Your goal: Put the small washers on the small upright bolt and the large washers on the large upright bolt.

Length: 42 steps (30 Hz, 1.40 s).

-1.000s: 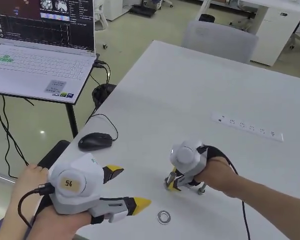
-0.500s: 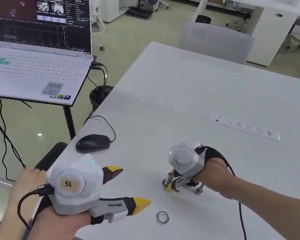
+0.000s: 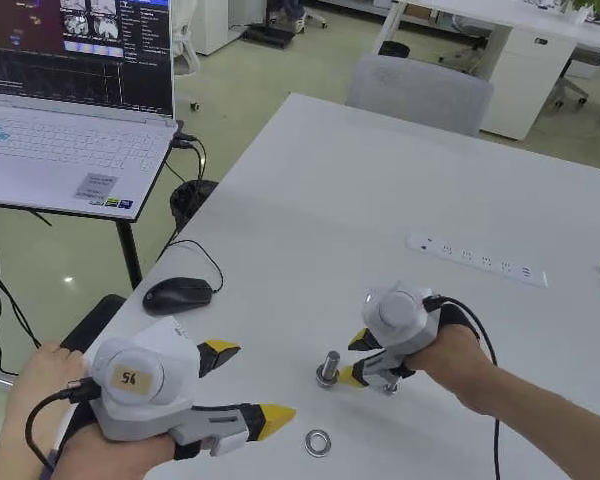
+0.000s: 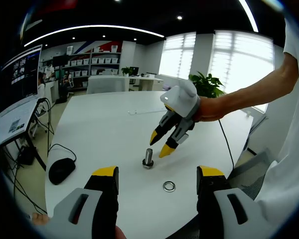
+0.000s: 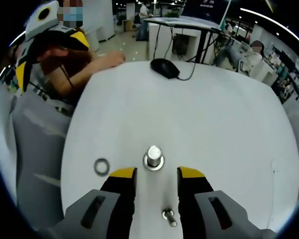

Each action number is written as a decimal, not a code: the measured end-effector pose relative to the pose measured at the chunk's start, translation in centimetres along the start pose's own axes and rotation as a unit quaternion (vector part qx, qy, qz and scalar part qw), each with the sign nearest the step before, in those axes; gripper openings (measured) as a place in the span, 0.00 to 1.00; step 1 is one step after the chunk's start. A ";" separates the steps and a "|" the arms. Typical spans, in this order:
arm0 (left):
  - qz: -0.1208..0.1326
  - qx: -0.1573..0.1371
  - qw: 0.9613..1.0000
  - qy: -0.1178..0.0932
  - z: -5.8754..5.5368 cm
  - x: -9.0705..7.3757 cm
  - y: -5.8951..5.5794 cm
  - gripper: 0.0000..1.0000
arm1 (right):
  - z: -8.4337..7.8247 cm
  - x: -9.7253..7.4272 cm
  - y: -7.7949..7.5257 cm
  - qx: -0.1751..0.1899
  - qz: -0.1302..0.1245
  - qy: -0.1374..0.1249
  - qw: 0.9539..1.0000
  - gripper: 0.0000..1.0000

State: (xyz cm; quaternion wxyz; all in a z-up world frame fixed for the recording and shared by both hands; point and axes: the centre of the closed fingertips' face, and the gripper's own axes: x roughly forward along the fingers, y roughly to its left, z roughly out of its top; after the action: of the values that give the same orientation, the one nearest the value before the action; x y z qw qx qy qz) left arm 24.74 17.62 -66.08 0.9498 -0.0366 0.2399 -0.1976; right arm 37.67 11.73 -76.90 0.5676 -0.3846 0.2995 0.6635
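Note:
The large upright bolt [image 3: 328, 368] [image 4: 148, 158] [image 5: 153, 157] stands near the table's front edge, with a wide metal ring around its foot. Just to its right, my right gripper [image 3: 355, 360] [image 5: 156, 173] is open with nothing between its jaws, and its tips point at the bolt. The small upright bolt [image 3: 390, 385] [image 5: 169, 215] stands under that gripper's body. One loose washer [image 3: 318, 441] [image 4: 169, 186] [image 5: 101, 166] lies flat on the table in front of the large bolt. My left gripper [image 3: 248, 385] [image 4: 158, 174] is open and empty, left of the washer.
A black mouse [image 3: 177, 294] with its cable lies at the table's left edge. A white power strip [image 3: 475, 258] lies farther back on the right. A laptop [image 3: 70, 100] sits on a stand to the left, and a grey chair [image 3: 415, 90] stands behind the white table [image 3: 360, 190].
My right gripper has drawn back to the right, off the large bolt, which now stands free. The left gripper has held its place. The head camera has shifted a little.

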 end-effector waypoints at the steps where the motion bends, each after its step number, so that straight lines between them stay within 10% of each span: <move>1: 0.000 0.000 1.000 0.000 0.0 0.0 0.0 0.63 | 0.0 -0.2 0.0 0.000 -0.002 -0.003 1.000 0.34; 19: -0.004 0.005 1.000 0.001 0.1 0.0 -0.3 0.63 | -2.3 -2.7 3.4 0.043 -0.008 -0.042 0.998 0.34; 42: -0.007 0.005 1.000 0.003 -0.2 0.0 -0.4 0.63 | -4.8 0.7 10.2 0.052 0.024 -0.018 0.998 0.34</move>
State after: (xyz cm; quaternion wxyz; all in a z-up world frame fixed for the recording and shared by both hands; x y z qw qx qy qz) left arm 24.50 17.22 -66.17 0.9479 -0.0329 0.2415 -0.2052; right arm 28.44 6.32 -80.39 0.5761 -0.3353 0.3320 0.6675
